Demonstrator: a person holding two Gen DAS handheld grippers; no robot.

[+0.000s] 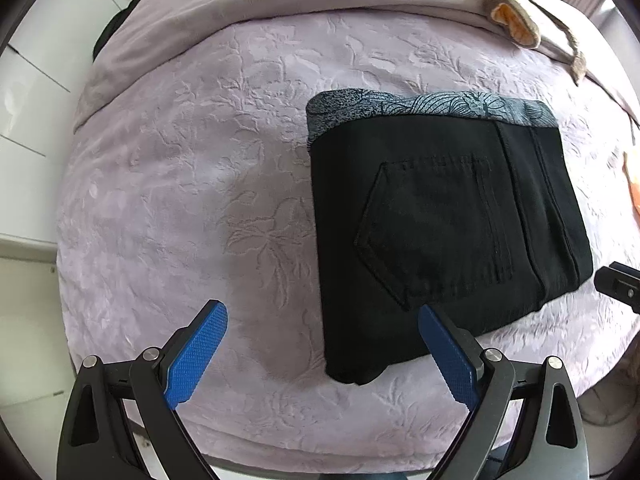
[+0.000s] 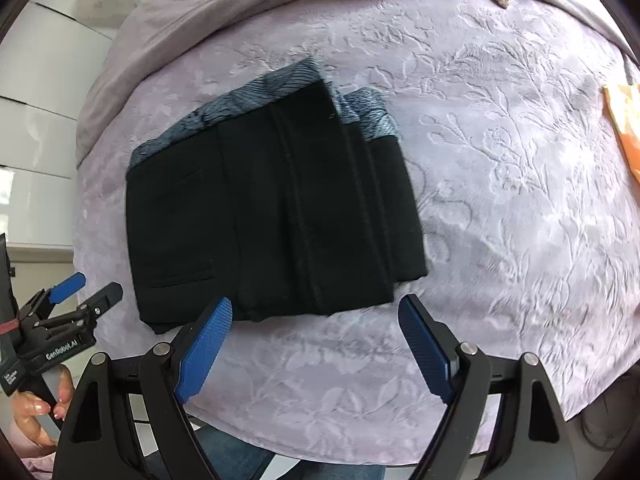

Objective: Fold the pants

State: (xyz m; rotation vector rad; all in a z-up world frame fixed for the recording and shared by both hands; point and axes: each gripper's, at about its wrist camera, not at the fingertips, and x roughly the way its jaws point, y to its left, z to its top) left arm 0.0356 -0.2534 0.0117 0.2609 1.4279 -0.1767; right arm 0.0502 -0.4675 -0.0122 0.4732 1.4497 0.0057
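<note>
In the left wrist view, the left gripper is seen with its blue-padded fingers spread wide apart, and nothing is pinched between them. The left finger is held over bare bedspread, a mauve cover embossed with leaves, while the tip of the right finger overlaps the near edge of the pants in the picture; whether it touches the cloth cannot be told. The pants are laid folded into a compact black rectangle, right of centre on the bedspread, with a back pocket facing up and a grey patterned lining shown along the far edge. A plush toy is seen at the far right corner of the bed.

In the right wrist view, the left gripper is seen again at the lower left edge, gripped by a hand, just beside the near left corner of the pants. The right gripper is likewise spread wide, nothing being held. Its fingertips are placed just short of the near edge of the folded pants, over bare bedspread. An orange item is lying at the right edge.
</note>
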